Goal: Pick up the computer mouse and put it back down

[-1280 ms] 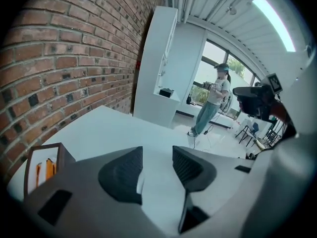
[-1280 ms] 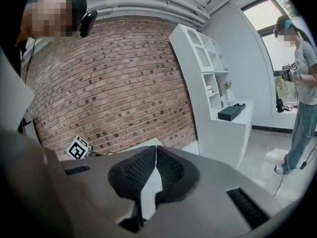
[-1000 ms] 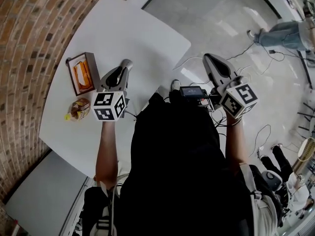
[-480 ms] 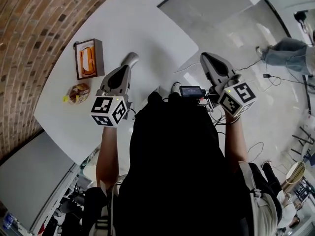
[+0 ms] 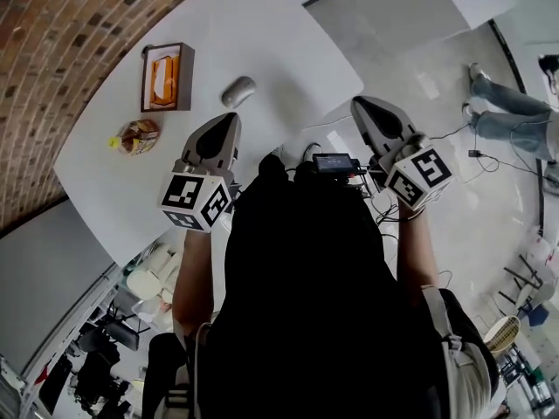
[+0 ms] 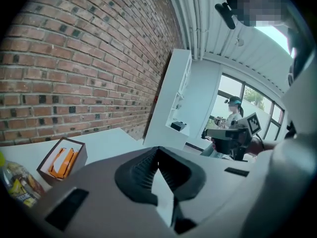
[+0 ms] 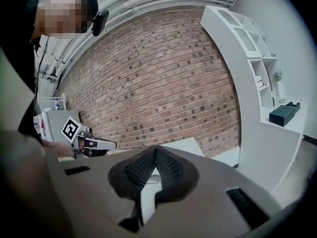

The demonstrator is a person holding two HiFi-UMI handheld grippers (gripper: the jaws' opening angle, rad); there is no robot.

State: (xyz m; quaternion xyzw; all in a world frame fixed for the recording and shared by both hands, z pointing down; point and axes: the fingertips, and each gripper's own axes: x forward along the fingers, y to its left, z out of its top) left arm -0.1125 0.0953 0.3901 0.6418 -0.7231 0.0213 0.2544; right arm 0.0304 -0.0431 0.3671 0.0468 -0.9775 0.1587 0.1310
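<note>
Lab, brick wall point(image 5: 52, 51), white shelving point(image 7: 247, 73)

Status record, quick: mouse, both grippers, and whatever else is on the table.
mouse: grey, lying on the white table, not held
left gripper: shut, empty, tips short of the mouse
right gripper: shut, empty, past the table's edge in the head view
other items: box with orange contents and snack packet, both left of the mouse
</note>
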